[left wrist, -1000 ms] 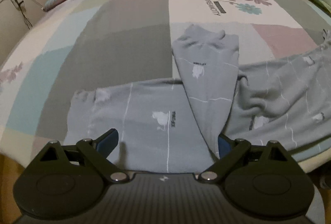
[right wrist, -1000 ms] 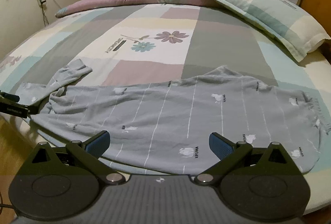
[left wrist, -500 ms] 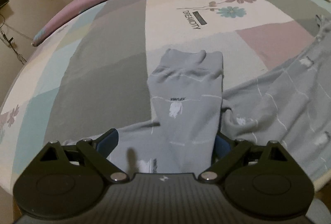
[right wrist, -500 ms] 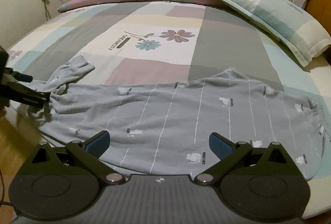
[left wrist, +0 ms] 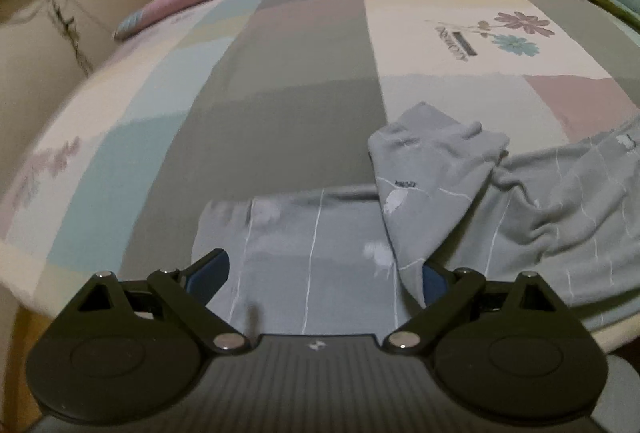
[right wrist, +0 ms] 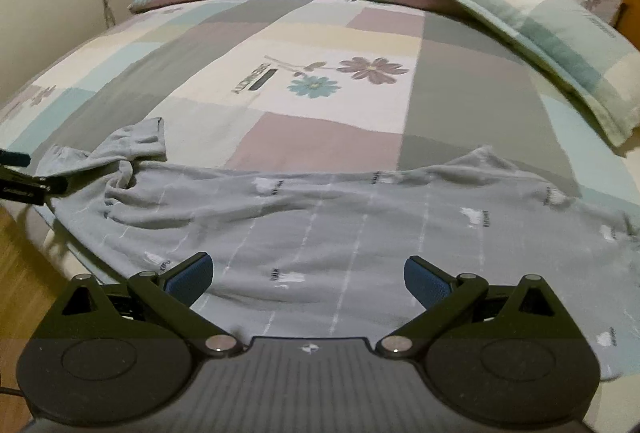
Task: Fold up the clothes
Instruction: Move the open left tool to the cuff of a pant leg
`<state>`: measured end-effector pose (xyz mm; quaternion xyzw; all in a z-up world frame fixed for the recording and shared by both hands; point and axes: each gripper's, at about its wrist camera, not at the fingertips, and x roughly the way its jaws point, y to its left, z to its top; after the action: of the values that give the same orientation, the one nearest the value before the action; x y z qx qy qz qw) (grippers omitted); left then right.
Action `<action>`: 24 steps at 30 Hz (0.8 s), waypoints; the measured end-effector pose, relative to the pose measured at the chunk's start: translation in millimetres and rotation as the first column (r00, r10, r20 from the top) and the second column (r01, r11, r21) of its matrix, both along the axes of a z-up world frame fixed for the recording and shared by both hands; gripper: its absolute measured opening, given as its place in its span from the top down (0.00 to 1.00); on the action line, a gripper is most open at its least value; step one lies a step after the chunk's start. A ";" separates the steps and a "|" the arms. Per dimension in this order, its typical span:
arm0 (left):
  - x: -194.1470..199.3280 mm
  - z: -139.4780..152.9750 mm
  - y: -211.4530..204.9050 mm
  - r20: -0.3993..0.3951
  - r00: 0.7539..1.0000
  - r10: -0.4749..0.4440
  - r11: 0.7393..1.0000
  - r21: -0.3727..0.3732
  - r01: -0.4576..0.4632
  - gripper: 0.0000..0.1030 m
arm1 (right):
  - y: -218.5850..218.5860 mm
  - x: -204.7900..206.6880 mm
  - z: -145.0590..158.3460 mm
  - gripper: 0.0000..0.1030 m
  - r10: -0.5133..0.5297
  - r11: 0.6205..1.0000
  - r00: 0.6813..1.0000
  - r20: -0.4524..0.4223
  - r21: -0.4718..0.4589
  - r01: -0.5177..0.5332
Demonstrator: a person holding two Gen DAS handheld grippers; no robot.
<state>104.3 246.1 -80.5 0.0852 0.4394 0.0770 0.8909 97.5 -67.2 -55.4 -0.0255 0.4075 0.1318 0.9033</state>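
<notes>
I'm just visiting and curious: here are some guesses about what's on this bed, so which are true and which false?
1. The grey printed garment lies spread on the patchwork bedsheet. True.
2. The left gripper is clamped shut on cloth. False: its jaws stand wide apart, above the garment.
3. The right gripper is open. True.
4. One grey cuffed end lies folded across another part of the garment. True.
5. The garment is already folded into a neat square. False: it lies stretched out and wrinkled.
6. The striped pillow lies on top of the garment. False: it sits apart, toward the bed's head.
</notes>
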 end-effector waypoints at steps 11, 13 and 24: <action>3.8 12.5 -27.5 0.039 0.992 -0.120 0.993 0.028 0.119 0.08 | 9.0 16.6 -6.2 0.00 0.029 0.999 1.000 -0.012 0.020 -0.029; 15.4 8.0 -37.1 0.029 0.988 -0.150 0.987 0.059 0.148 0.08 | 9.5 17.2 -7.2 0.00 0.031 0.999 0.999 -0.013 0.023 -0.030; 35.3 -7.3 -47.7 0.029 0.985 -0.171 0.981 0.101 0.167 0.20 | 18.7 17.4 -13.1 0.00 0.083 0.996 0.996 -0.032 0.027 -0.082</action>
<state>139.6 198.5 -87.7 0.1646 0.4095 0.0242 0.8970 115.0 -48.5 -68.5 -0.0287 0.4191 0.1744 0.8906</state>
